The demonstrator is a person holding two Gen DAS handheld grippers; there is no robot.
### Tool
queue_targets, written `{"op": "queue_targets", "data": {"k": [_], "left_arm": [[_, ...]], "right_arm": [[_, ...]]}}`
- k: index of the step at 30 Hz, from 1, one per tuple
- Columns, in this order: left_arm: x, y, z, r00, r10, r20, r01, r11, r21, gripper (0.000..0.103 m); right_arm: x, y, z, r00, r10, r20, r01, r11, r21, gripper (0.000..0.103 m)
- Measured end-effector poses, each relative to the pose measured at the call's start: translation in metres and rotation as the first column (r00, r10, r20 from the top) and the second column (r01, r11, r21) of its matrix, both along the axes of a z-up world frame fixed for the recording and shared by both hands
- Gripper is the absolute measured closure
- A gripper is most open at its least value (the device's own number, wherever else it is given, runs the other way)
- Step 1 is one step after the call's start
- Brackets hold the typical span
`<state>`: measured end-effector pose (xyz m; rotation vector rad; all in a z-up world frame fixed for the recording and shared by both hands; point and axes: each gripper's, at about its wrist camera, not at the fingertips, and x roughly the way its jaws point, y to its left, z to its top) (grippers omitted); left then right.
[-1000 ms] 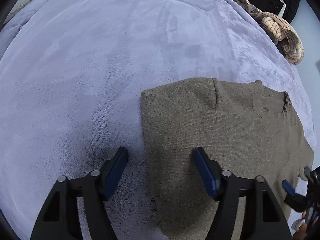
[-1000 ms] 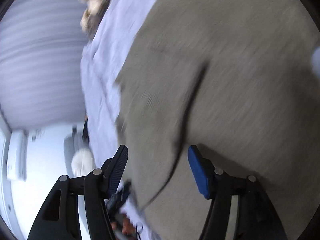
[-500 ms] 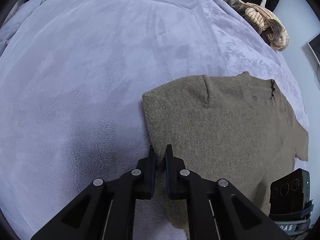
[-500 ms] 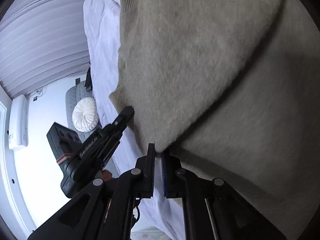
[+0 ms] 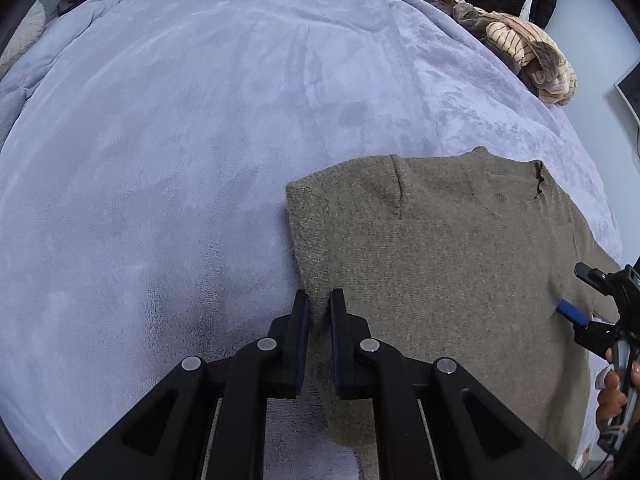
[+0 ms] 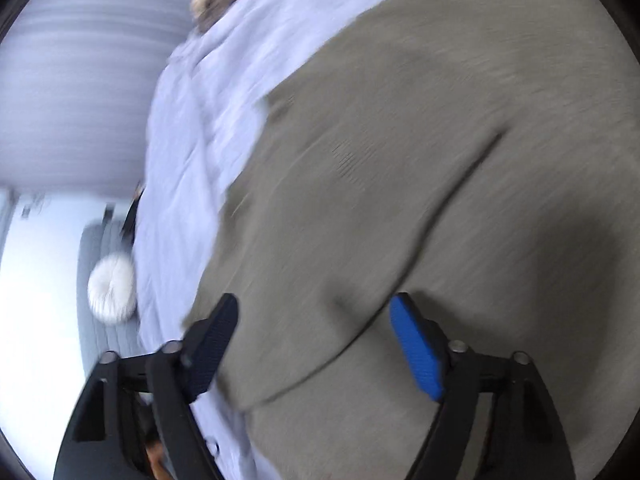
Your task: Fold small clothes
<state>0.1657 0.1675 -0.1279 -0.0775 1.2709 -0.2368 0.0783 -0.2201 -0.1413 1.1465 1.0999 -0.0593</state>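
Lavender plush blanket [image 5: 192, 168] spreads under our left gripper [image 5: 319, 304], whose jaws pinch the left edge of the olive knit sweater [image 5: 440, 260], lying flat toward 2 o'clock. At 3 o'clock our right gripper [image 6: 314, 320] hovers over the sweater, jaws spread wide, holding nothing.

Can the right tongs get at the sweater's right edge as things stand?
Probably yes: the right tongs hang open right over the olive sweater, nothing between them, though that view is blurred.
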Motion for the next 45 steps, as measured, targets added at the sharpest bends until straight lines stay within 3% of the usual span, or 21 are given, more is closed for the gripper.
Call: {"op": "queue_targets", "data": {"k": [1,3,7,11,16,18,21,23,24,26,28,30,33,36,37,38,41,42,43,44,45], "left_arm": [[0.0,0.0,-0.003,1.0,0.001,-0.006,-0.001,1.0,0.014,0.094],[0.001,0.001,-0.008,1.0,0.003,-0.01,-0.002,0.999,0.034,0.094],[0.005,0.003,-0.017,1.0,0.012,-0.022,-0.011,0.999,0.048,0.094],[0.003,0.006,-0.006,0.998,0.055,-0.031,-0.053,0.996,0.067,0.093],[-0.016,0.012,0.031,0.998,0.049,0.035,-0.05,0.998,0.036,0.093],[-0.022,0.0,0.035,0.999,0.02,0.037,-0.021,1.0,0.013,0.093],[-0.026,-0.03,0.02,1.0,-0.009,0.001,0.009,1.0,-0.01,0.093],[-0.029,-0.045,-0.004,0.999,0.006,-0.047,-0.005,1.0,0.026,0.093],[-0.033,-0.048,-0.019,0.997,0.028,-0.071,-0.024,0.998,0.059,0.093],[-0.043,-0.042,-0.026,0.997,0.056,-0.051,-0.054,0.998,0.036,0.093],[-0.048,-0.037,-0.023,0.997,0.064,-0.05,-0.063,0.998,0.032,0.093],[-0.051,-0.035,-0.017,0.996,0.066,-0.066,-0.062,0.997,0.054,0.093],[-0.058,-0.043,-0.001,0.996,0.064,-0.059,-0.055,0.989,0.137,0.093],[-0.073,-0.06,0.016,0.998,0.05,-0.036,-0.044,0.986,0.162,0.093],[-0.078,-0.066,0.02,0.998,0.05,-0.034,-0.044,0.986,0.158,0.093],[-0.083,-0.074,0.025,0.998,0.049,-0.033,-0.043,0.986,0.158,0.093],[-0.098,-0.099,0.032,0.999,0.031,-0.025,-0.026,0.984,0.178,0.093],[-0.102,-0.104,0.034,0.999,0.032,-0.02,-0.028,0.985,0.171,0.086],[-0.106,-0.109,0.036,0.999,0.037,-0.022,-0.033,0.987,0.159,0.039],[-0.11,-0.113,0.037,0.998,0.047,-0.029,-0.043,0.989,0.144,0.009],[-0.114,-0.117,0.039,0.998,0.066,-0.021,-0.062,0.987,0.145,0.002]], "right_arm": [[0.002,-0.006,-0.007,1.0,-0.022,-0.02,0.022,0.999,0.024,0.043],[0.005,-0.007,-0.015,0.999,-0.005,-0.04,0.007,0.998,0.063,0.097],[-0.012,-0.004,0.004,1.0,0.027,-0.003,-0.027,0.999,0.026,0.097],[-0.024,-0.005,-0.02,0.996,0.036,-0.087,-0.033,0.999,0.042,0.098],[-0.027,-0.015,0.014,0.993,0.075,-0.093,-0.083,0.993,-0.088,0.079],[-0.028,-0.019,0.034,0.993,0.109,-0.049,-0.115,0.983,-0.143,0.079],[-0.009,-0.008,0.049,0.976,0.217,-0.022,-0.216,0.942,-0.256,0.079],[0.006,0.001,0.042,0.962,0.269,-0.045,-0.27,0.914,-0.302,0.079],[0.01,0.003,0.034,0.958,0.279,-0.074,-0.288,0.905,-0.312,0.079],[0.007,-0.004,0.019,0.961,0.251,-0.117,-0.274,0.918,-0.286,0.087],[-0.009,-0.022,0.02,0.975,0.189,-0.118,-0.213,0.943,-0.257,0.088],[-0.025,-0.038,0.024,0.977,0.135,-0.163,-0.179,0.937,-0.299,0.083],[-0.05,-0.059,0.031,0.982,0.098,-0.164,-0.135,0.964,-0.229,0.083],[-0.07,-0.06,0.046,0.98,0.124,-0.153,-0.156,0.964,-0.216,0.06],[-0.077,-0.057,0.051,0.98,0.136,-0.148,-0.167,0.961,-0.219,0.041],[-0.083,-0.055,0.056,0.979,0.145,-0.141,-0.173,0.961,-0.216,0.034],[-0.101,-0.048,0.063,0.979,0.161,-0.123,-0.181,0.967,-0.181,0.033],[-0.104,-0.045,0.064,0.98,0.16,-0.122,-0.179,0.969,-0.169,0.033],[-0.107,-0.042,0.065,0.98,0.159,-0.122,-0.177,0.972,-0.151,0.03],[-0.11,-0.041,0.064,0.98,0.16,-0.121,-0.176,0.975,-0.137,0.027],[-0.114,-0.039,0.064,0.98,0.161,-0.118,-0.176,0.976,-0.126,0.025]]}}
